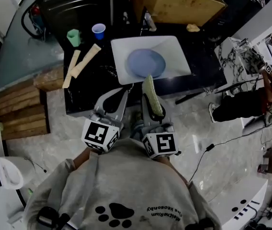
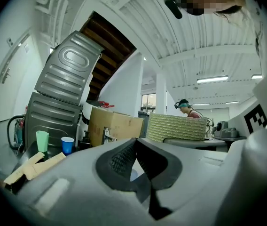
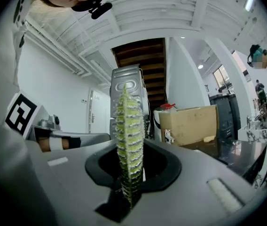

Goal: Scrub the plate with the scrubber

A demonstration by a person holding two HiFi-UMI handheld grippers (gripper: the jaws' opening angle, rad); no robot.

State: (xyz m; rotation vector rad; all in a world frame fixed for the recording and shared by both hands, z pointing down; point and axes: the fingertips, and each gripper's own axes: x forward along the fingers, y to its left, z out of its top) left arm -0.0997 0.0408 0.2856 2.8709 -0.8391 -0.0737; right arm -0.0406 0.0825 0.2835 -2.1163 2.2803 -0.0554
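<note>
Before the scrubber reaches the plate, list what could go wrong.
1. The right gripper pinches the scrubber by its end only; the long free part may bend or slip under pressure.
2. The plate lies loose in the white basin, and the left gripper is shut and empty, so the plate may slide when scrubbed.

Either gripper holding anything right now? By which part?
Right gripper is shut on the flat green-yellow mesh scrubber, pinched edge-on at its near end; the rest sticks out ahead. Left gripper is shut, empty.

plate (image 1: 146,63) in sink (image 1: 175,51), box (image 1: 181,4) behind it
</note>
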